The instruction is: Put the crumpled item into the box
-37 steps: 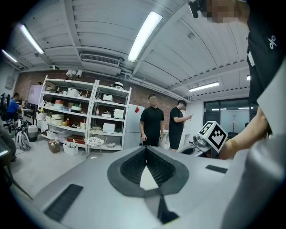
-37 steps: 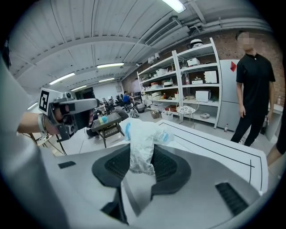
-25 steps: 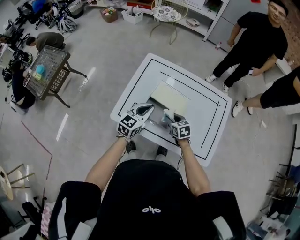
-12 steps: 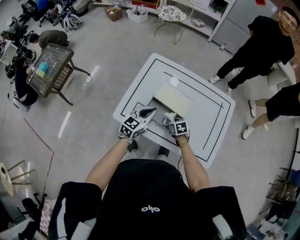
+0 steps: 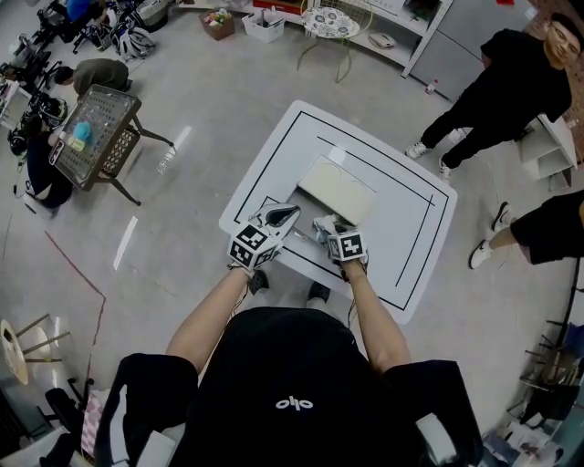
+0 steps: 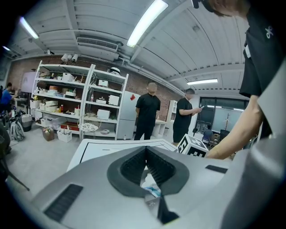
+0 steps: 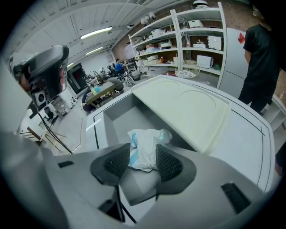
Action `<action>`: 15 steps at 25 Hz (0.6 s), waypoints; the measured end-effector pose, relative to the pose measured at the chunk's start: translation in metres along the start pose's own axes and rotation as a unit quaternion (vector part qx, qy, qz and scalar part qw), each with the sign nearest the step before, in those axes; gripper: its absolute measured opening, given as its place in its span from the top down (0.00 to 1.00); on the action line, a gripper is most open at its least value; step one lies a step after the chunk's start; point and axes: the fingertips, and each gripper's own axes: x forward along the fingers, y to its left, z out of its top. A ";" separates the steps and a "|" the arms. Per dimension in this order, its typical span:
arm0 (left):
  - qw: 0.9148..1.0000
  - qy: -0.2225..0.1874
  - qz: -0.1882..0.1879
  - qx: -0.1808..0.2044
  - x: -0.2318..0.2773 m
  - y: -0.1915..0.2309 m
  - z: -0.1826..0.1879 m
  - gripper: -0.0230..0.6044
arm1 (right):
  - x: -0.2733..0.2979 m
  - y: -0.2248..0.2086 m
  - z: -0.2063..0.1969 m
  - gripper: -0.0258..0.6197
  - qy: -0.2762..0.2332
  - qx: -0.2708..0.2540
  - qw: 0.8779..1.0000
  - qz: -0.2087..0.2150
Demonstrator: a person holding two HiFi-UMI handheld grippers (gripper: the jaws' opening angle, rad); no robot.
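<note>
A grey box (image 7: 117, 117) stands open on the white table (image 5: 401, 246), its cream lid (image 5: 336, 190) lying across the far part. The crumpled item (image 7: 145, 148), white with blue print, sits between the jaws of my right gripper (image 7: 143, 153) over the box's open end. Those jaws are opening, and the pads stand beside the item without squeezing it. In the head view the right gripper (image 5: 324, 224) is at the box's near edge. My left gripper (image 5: 290, 213) hangs just left of it, shut, its fingertips meeting (image 6: 145, 150) with nothing gripped.
Two people in black (image 5: 500, 87) stand beyond the table's right corner. A wire basket table (image 5: 96, 137) and a crouching person (image 5: 36, 160) are on the floor to the left. Shelves (image 5: 365, 23) line the back wall.
My right gripper has edged forward over the box's near edge with the item. The left gripper has barely moved. The person at the far right has shifted farther right.
</note>
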 end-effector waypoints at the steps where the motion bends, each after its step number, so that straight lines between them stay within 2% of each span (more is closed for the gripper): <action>1: 1.000 -0.001 0.000 0.001 0.000 0.000 0.001 0.95 | -0.003 0.000 0.001 0.69 -0.003 0.000 1.000 -0.001; 8: 1.000 -0.016 0.001 0.011 -0.003 0.004 0.018 0.95 | -0.042 0.004 0.025 0.70 -0.063 -0.004 0.998 -0.011; 13: 0.999 -0.033 0.005 0.021 0.001 0.006 0.040 0.95 | -0.088 0.001 0.067 0.70 -0.134 -0.013 0.991 -0.016; 15: 0.999 -0.041 0.006 0.027 0.003 0.007 0.048 0.95 | -0.110 0.001 0.087 0.73 -0.165 -0.020 0.986 -0.019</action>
